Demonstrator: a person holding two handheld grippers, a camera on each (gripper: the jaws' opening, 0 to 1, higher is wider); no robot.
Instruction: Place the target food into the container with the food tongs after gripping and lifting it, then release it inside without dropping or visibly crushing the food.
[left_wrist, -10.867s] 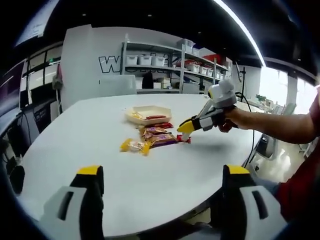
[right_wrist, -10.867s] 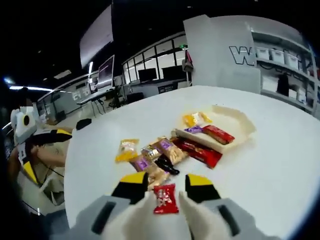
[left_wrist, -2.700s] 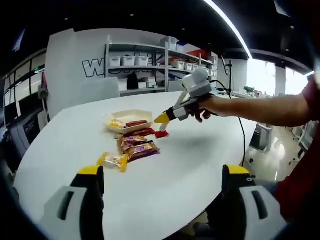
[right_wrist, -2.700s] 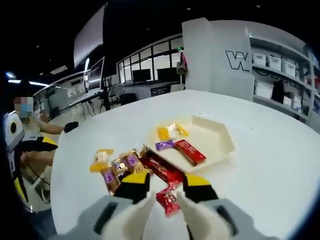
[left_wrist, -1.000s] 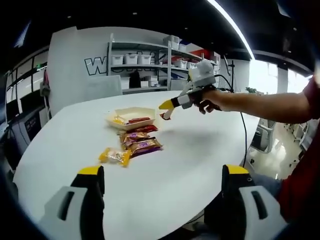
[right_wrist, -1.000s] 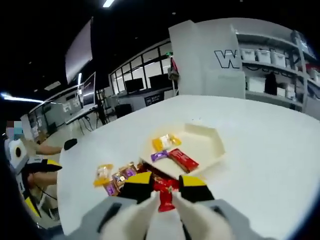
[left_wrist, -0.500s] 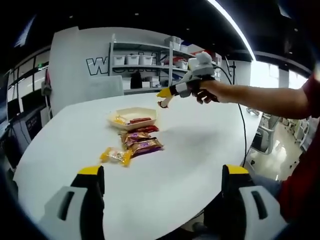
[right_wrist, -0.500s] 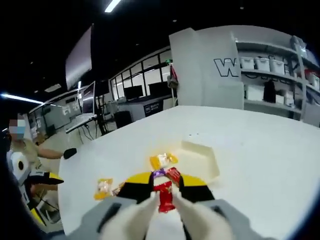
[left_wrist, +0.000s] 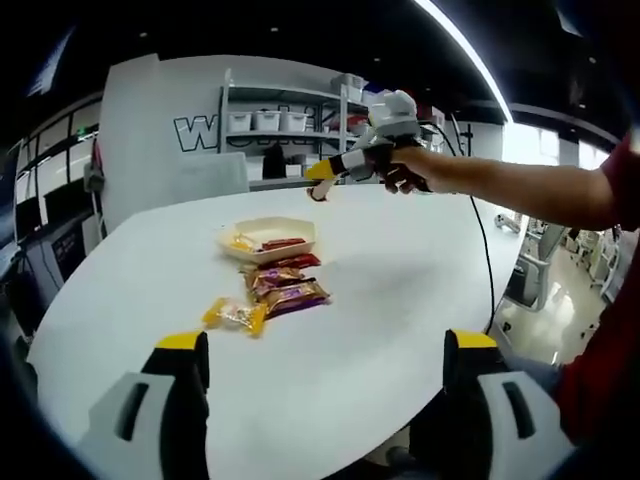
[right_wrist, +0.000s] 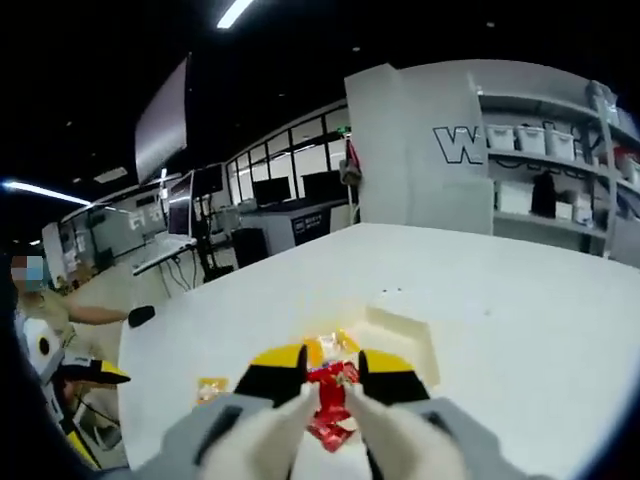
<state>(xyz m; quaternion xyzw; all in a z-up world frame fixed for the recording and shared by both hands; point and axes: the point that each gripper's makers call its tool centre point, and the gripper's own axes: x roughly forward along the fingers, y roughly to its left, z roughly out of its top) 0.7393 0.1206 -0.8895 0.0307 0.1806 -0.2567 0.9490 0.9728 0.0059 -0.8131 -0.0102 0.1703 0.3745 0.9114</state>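
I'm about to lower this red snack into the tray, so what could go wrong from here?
The right tool pinches the red packet near one end, so it could slip before release.

The tool is held high above the tray; letting go from there might miss it or make the packet bounce out.

The tray already holds packets, so the new one might land on them and slide off.

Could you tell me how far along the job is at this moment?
Done: some snacks already lie in the tray. In hand: the right gripper is shut on a red packet, held high above the table. Left: lower it into the tray and release it. The left gripper is open and idle.
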